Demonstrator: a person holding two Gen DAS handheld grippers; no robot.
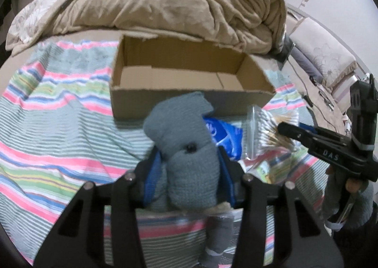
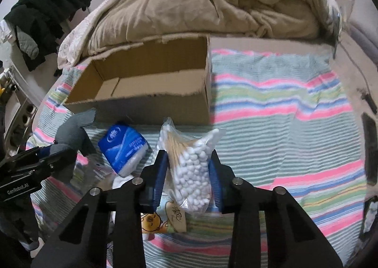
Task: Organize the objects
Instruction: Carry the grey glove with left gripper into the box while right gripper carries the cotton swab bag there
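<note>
Both grippers loaded, each just in front of the empty cardboard box (image 1: 189,93) on the striped bedsheet (image 1: 54,131). My left gripper (image 1: 189,164) is clamped partway closed on a grey knitted item (image 1: 186,147), which looks like a glove or a soft toy; I cannot tell which. It bulges between the blue pads, so I judge it soft, light and compressible, with little slip risk; the hold sits across its thick middle. Its long axis runs away from the camera, the free end pointing up toward the box. My right gripper (image 2: 187,173) is closed nearly as far as it goes on a clear bag of cotton swabs (image 2: 191,164). The film looks slick and the contents loose, so I judge the pinch across the bag's middle best. The swab sticks fan upward to the left, toward the box. A blue tissue pack (image 2: 125,149) lies on the sheet between the two grippers.
</note>
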